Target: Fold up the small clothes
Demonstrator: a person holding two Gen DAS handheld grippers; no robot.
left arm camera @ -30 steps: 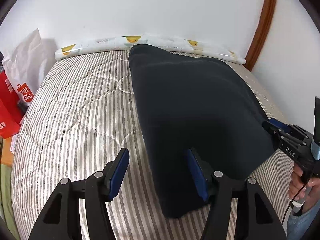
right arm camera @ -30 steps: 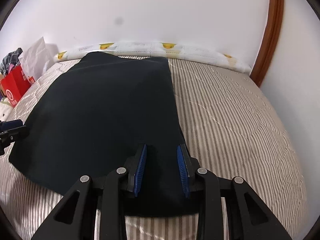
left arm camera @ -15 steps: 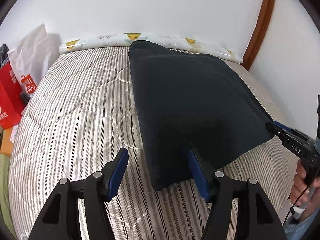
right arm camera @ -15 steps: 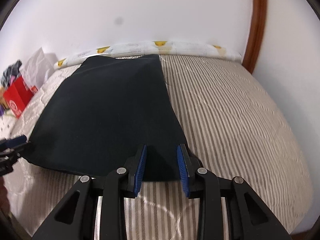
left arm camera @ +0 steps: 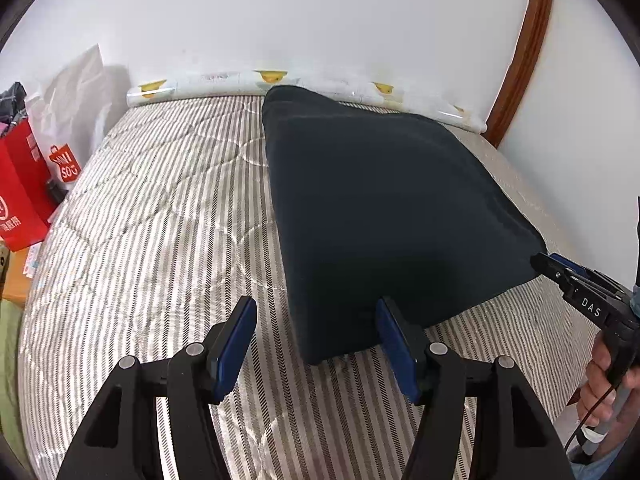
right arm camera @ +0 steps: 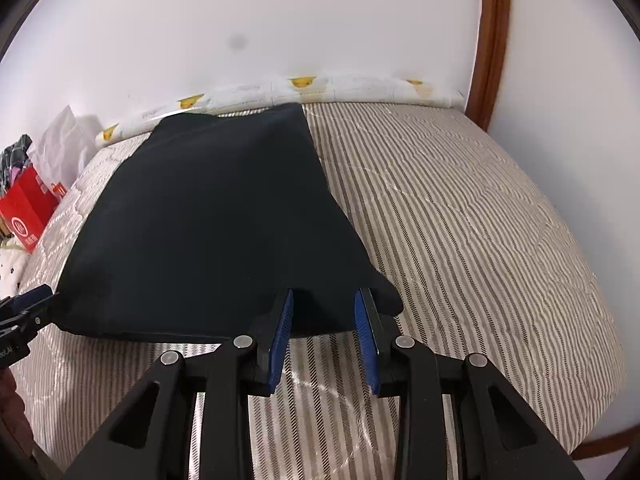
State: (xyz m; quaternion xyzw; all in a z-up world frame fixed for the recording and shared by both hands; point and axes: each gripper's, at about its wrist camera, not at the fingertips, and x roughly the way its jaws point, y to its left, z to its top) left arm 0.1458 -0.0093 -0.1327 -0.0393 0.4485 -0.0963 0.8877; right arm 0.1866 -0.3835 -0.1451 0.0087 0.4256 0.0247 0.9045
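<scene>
Lying flat, dark cloth (left arm camera: 384,208) before both jaws.

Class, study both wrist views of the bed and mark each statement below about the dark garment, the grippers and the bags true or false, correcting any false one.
1. The dark garment lies on a striped mattress. True.
2. The left gripper is clamped on the garment. False: its fingers stand apart, nothing pinched.
3. A red bag stands beside the bed. True.
4. The right gripper holds a white sock. False: it holds nothing.
</scene>
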